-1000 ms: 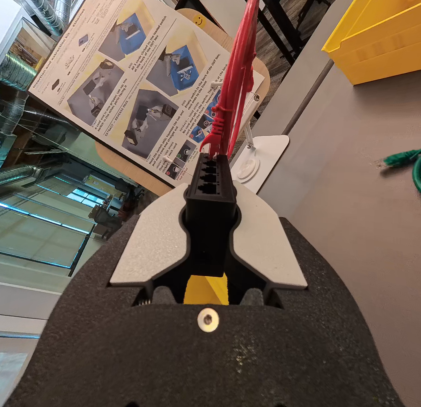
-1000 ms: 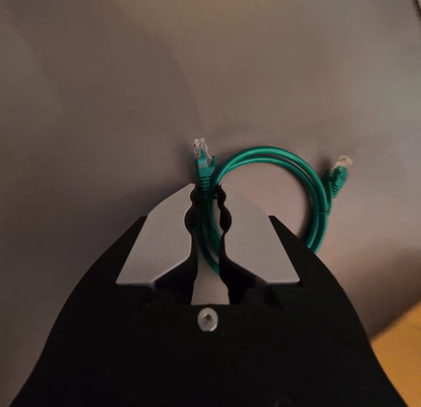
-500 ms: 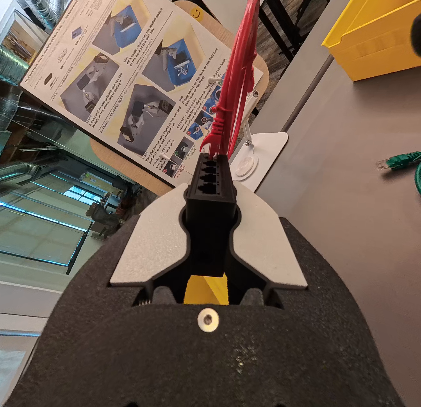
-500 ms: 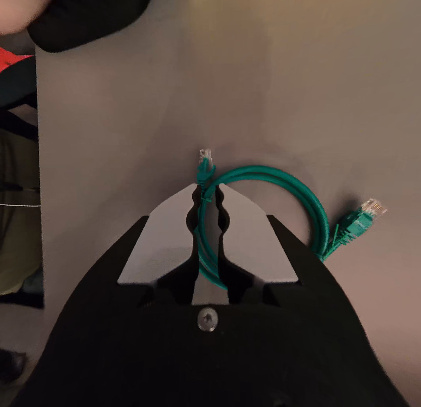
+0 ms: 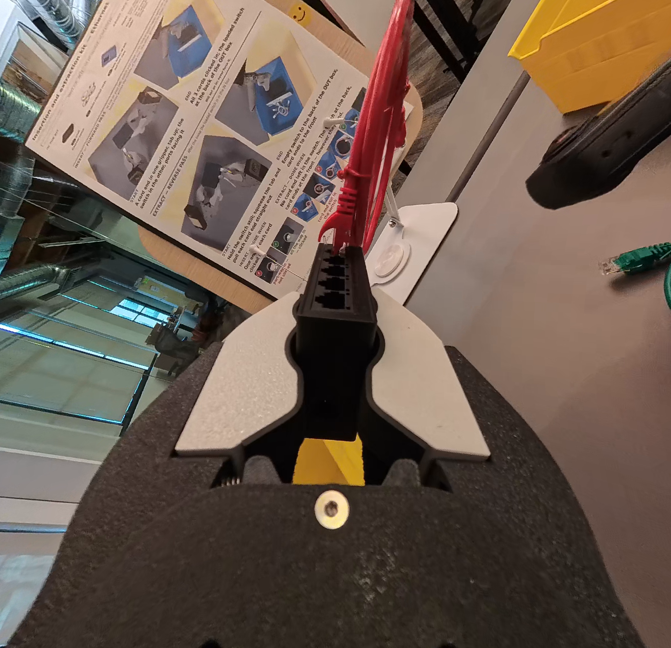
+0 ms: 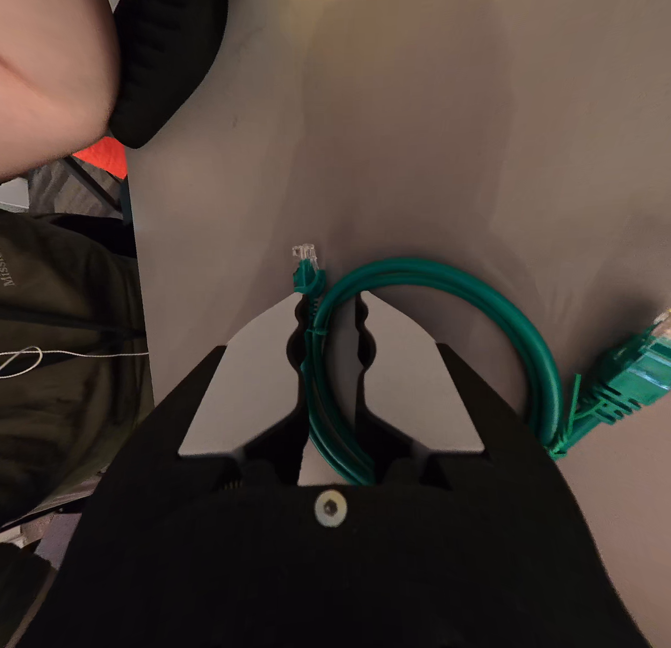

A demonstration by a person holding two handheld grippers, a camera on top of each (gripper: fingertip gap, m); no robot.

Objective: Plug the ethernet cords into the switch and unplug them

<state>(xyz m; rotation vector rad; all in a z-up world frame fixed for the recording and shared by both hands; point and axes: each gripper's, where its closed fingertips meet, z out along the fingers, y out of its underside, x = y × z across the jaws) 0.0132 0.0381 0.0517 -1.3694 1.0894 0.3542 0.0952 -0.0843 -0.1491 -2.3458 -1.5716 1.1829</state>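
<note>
In the left wrist view my left gripper (image 5: 336,296) is shut on a black switch (image 5: 336,325) and holds it above the table with its ports facing up. A coiled red cord (image 5: 385,115) is plugged into the far port; the nearer ports are empty. In the right wrist view my right gripper (image 6: 328,296) is open and straddles a coiled green cord (image 6: 472,285) on the grey table (image 6: 435,122). The coil lies against the left finger. One clear plug (image 6: 305,263) sticks out past the fingertips, the other (image 6: 631,380) lies at the right. A green plug (image 5: 635,262) also shows in the left wrist view.
A yellow bin (image 5: 599,42) stands at the table's far right. An instruction board (image 5: 181,122) on a white stand (image 5: 410,238) is behind the switch. The right gripper's body (image 5: 599,151) hangs over the table. A hand (image 6: 47,67) and dark jacket (image 6: 65,340) are left of the table edge. The gap from one gripper's tips to the other's is roughly 25 centimetres.
My right gripper's fingers have spread wider around the green cord and it has come closer to it. The left gripper and hand entered the right view. The left gripper still holds the switch.
</note>
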